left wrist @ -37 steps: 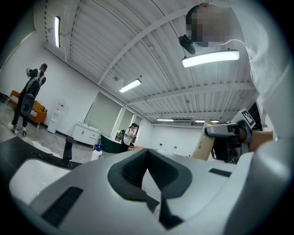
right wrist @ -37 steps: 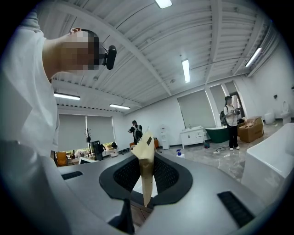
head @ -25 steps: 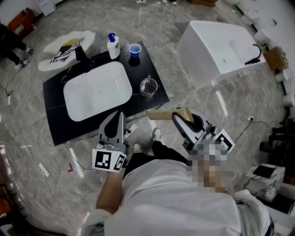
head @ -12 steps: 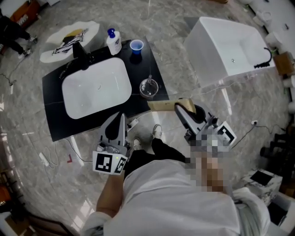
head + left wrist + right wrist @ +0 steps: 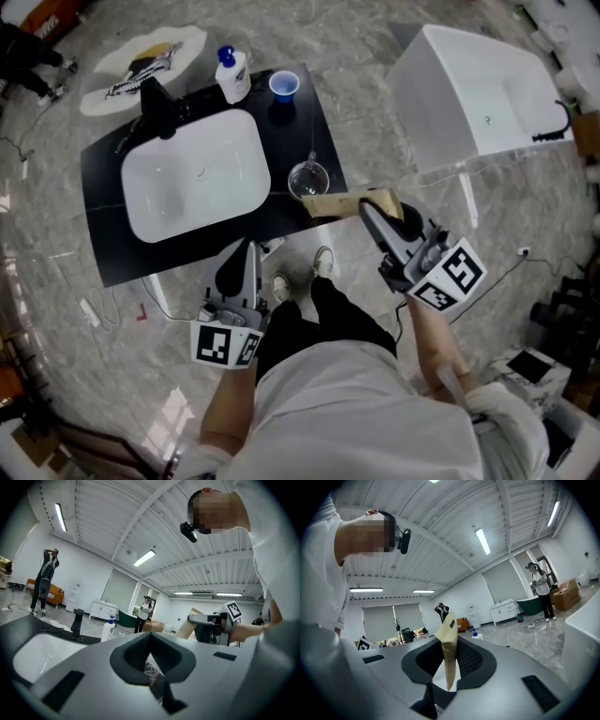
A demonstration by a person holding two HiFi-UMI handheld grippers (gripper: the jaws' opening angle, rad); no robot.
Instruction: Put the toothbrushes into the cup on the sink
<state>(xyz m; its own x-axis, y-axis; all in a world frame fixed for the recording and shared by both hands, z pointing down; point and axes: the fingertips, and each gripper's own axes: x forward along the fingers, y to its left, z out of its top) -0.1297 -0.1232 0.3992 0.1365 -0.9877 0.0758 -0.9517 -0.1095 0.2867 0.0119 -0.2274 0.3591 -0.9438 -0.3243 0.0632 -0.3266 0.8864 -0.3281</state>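
Risking a slip first: tan paper packet [image 5: 328, 204] pinched only at its right end by the right gripper [image 5: 366, 204], with most of its length sticking out leftward past the tips. Flat and light, so liable to pivot or slide free on any quick swing.

Could also clip the rim of the clear glass cup [image 5: 307, 179], just beyond the packet's free end at the right edge of the black countertop [image 5: 122, 258], and tip it or nudge it off that edge.

Hard to tell the intended cup: a blue cup [image 5: 283, 85] stands farther back beside the soap bottle [image 5: 232, 74], so a wrong drop is possible too.

Looks sealed, presumably with the toothbrushes inside, which would mean opening it before anything goes into a cup; contents not visible.

Right jaws narrowly apart and clamped flat on the packet, one pad on each face, plain in the right gripper view.

Left gripper [image 5: 247, 249] hovers off the near edge of the countertop, nearer than the white sink [image 5: 187, 187]. Jaws together at the tips, gripping nothing and touching nothing.
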